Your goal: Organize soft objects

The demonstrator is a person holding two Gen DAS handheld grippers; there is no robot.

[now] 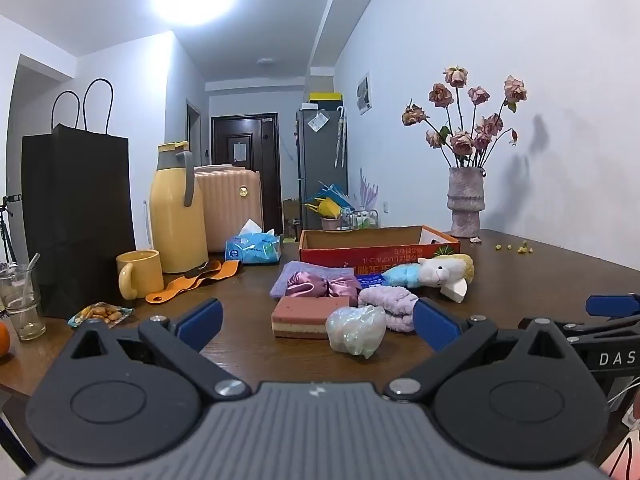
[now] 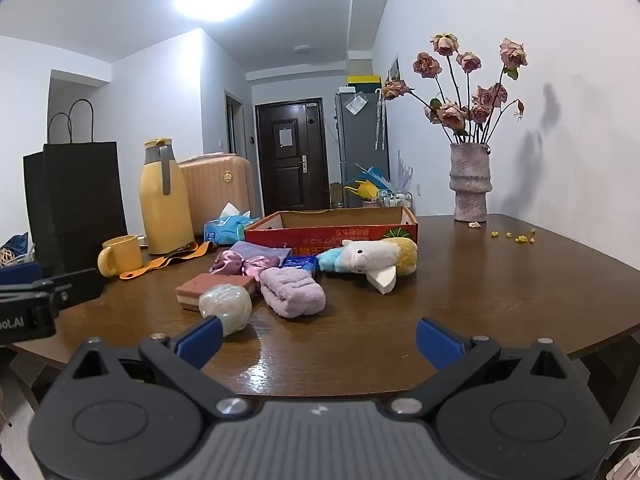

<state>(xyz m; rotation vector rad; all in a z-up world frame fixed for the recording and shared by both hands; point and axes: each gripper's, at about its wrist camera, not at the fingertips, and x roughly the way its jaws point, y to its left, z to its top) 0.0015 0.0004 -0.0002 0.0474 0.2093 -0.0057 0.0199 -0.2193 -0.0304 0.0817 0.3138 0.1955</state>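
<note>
Soft things lie in a cluster mid-table: a pearly plastic-wrapped ball (image 1: 356,334) (image 2: 226,306), a layered pink sponge block (image 1: 306,316) (image 2: 214,286), a lilac rolled towel (image 1: 390,306) (image 2: 292,292), a pink satin scrunchie (image 1: 322,284) (image 2: 244,262) on a purple cloth (image 1: 308,270), and a plush sheep (image 1: 434,274) (image 2: 368,258). An open red cardboard box (image 1: 376,246) (image 2: 332,230) stands behind them. My left gripper (image 1: 318,326) is open and empty, just short of the ball. My right gripper (image 2: 318,342) is open and empty, near the front edge, to the right of the ball.
At the left stand a black paper bag (image 1: 76,216), a yellow thermos (image 1: 178,212), a yellow mug (image 1: 138,274), a tissue pack (image 1: 252,248), an orange strap (image 1: 192,282), a snack packet (image 1: 100,314) and a glass (image 1: 20,300). A vase of dried roses (image 1: 466,200) stands back right.
</note>
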